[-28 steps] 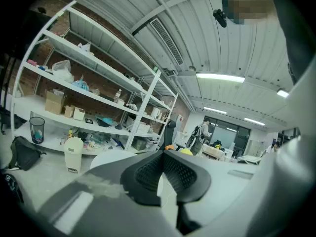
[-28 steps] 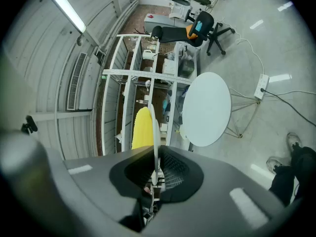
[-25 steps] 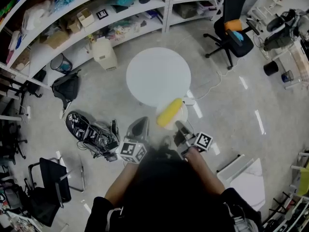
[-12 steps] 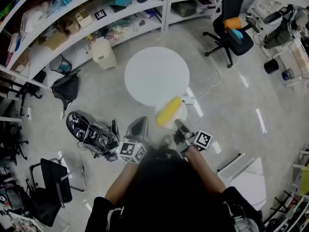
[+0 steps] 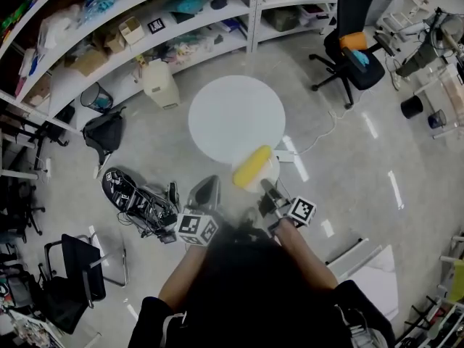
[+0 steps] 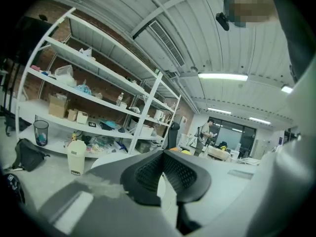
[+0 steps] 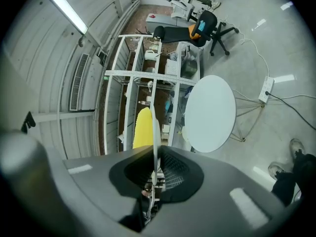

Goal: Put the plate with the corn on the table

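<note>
A yellow corn cob [image 5: 252, 167] lies on a white plate [image 5: 267, 172], held in the air at the near edge of the round white table [image 5: 236, 118]. My right gripper [image 5: 269, 189] is shut on the plate's near rim. In the right gripper view the plate [image 7: 154, 127] shows edge-on as a thin white line between the pads, with the corn [image 7: 142, 128] to its left and the table [image 7: 210, 112] beyond. My left gripper [image 5: 209, 187] hovers beside the plate to the left. Its jaws [image 6: 163, 154] are shut, with nothing between them.
Long white shelves [image 5: 145, 35] full of goods run along the far side. A white bin [image 5: 160, 83], a black bag [image 5: 101, 130] and marker-covered gear [image 5: 127, 191] sit on the floor to the left. An office chair [image 5: 351, 46] stands at the far right, and a power strip [image 5: 284, 151] lies by the table.
The plate with the corn has edged slightly toward the table's near edge. Both grippers keep much the same pose.
</note>
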Motion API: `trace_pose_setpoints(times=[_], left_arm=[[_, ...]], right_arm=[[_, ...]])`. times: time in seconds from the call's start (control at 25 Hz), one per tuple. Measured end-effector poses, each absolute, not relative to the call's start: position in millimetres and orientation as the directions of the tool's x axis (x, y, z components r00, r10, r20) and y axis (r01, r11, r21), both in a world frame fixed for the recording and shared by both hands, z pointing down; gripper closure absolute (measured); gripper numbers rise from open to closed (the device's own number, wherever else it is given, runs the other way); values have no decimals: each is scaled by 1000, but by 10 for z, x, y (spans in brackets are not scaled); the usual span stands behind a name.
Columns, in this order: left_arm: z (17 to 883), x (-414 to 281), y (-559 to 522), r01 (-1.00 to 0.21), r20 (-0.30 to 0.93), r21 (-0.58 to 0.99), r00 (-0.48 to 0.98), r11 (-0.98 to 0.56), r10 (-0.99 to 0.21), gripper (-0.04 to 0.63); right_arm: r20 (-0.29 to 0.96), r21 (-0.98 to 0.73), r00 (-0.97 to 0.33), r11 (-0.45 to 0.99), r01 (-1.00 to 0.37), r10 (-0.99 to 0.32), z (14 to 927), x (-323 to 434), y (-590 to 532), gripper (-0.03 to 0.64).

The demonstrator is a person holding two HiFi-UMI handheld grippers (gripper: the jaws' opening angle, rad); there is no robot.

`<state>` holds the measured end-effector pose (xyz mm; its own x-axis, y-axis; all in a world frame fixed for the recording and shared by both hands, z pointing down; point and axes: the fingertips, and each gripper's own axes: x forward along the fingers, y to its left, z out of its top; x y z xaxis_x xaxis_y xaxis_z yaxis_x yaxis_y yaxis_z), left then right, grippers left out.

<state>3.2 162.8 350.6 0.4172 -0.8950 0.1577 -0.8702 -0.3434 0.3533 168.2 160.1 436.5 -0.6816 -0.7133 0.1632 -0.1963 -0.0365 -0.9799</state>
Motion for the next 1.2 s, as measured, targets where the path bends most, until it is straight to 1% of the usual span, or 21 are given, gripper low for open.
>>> trace_pose_setpoints(times=[0.24, 0.4, 0.64, 0.8, 1.0, 1.2], left_arm=[[3518, 84, 1629, -889, 165, 342, 376, -304, -912, 589], [3560, 89, 1592, -899, 162, 334, 353, -285, -921, 589], [3711, 86, 1507, -905, 167, 319, 345, -281, -923, 589], [3848, -2, 1375, -902, 170, 324, 352, -285, -920, 591], [4053, -27, 1215, -897, 168, 319, 371, -306, -913, 589], [4260, -106, 1110, -891, 168, 335, 377, -307, -911, 589]], right_arm=[[171, -980, -699, -46, -194, -694, 4402, 1693, 1502, 582], [181, -975, -707, -31, -220, -684, 4463, 1681, 1402, 581], [191, -973, -687, -44, -225, -702, 4686, 1669, 1341, 583], [218, -963, -671, -42, -268, -708, 4864, 1630, 1311, 581], [121, -978, -668, 28, -209, -734, 4970, 1520, 1221, 581], [103, -981, -655, 32, -191, -748, 5137, 1383, 1194, 581]])
